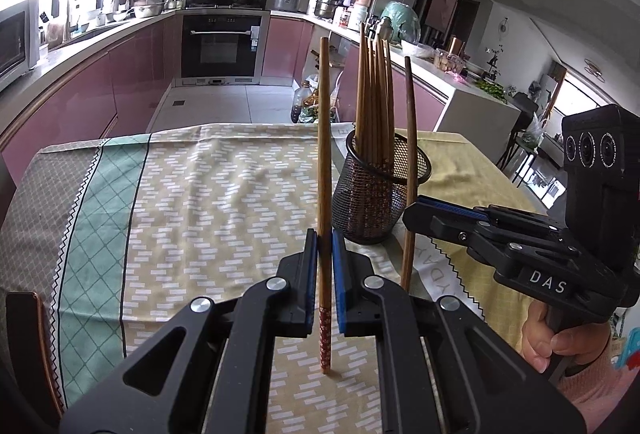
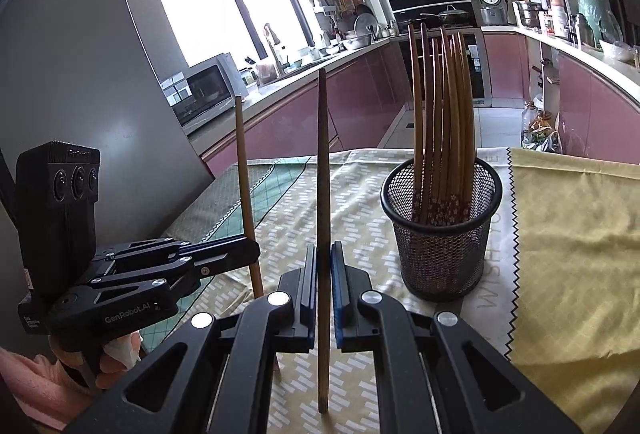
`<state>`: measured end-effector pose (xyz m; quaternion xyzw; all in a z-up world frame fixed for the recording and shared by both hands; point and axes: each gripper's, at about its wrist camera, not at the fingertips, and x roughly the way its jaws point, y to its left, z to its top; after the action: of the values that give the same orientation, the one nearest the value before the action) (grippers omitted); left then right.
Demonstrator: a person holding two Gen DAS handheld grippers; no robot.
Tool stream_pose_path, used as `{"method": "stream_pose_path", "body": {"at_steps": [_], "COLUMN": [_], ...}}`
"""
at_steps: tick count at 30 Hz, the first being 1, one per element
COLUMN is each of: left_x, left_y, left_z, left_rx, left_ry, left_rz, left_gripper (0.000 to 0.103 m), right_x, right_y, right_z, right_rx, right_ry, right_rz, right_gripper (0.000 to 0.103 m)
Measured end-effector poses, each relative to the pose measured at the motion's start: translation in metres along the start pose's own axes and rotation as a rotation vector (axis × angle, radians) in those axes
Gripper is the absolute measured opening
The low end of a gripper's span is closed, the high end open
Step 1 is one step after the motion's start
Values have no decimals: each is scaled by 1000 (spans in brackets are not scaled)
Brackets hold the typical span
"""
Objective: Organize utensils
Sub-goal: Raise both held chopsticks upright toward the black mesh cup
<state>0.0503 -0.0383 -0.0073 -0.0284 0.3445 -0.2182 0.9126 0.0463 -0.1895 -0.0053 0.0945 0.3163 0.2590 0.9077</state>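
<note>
Two tongs, each clamped on one upright chopstick: left tongs point(image 1: 324, 262) gripping a floral-tipped chopstick point(image 1: 324, 154), right tongs point(image 2: 323, 274) gripping a plain chopstick point(image 2: 322, 174). Roughly eight more chopsticks point(image 2: 442, 122) standing in one mesh holder point(image 2: 440, 234) near the desk's point(image 1: 200, 194) far edge.

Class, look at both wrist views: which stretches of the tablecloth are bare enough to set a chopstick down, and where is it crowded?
Free: the patterned cloth left of the mesh holder, out to the green band, and the yellow cloth right of it. Crowded: just before the holder, where the left gripper and right gripper each hold a chopstick upright.
</note>
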Motion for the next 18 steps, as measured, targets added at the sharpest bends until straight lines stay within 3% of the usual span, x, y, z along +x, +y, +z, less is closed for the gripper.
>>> {"method": "stream_pose_path", "body": {"at_steps": [18], "left_x": [-7], "left_y": [-5], "left_z": [5], "left_rx": [14], "left_ry": [-23], "left_rz": [-21], "left_gripper": [8], "right_x": [-18], "right_y": [-4], "right_z": [5], "right_rx": [-7], "right_ry": [-50], "right_rz": [-11], "right_gripper": [6]}}
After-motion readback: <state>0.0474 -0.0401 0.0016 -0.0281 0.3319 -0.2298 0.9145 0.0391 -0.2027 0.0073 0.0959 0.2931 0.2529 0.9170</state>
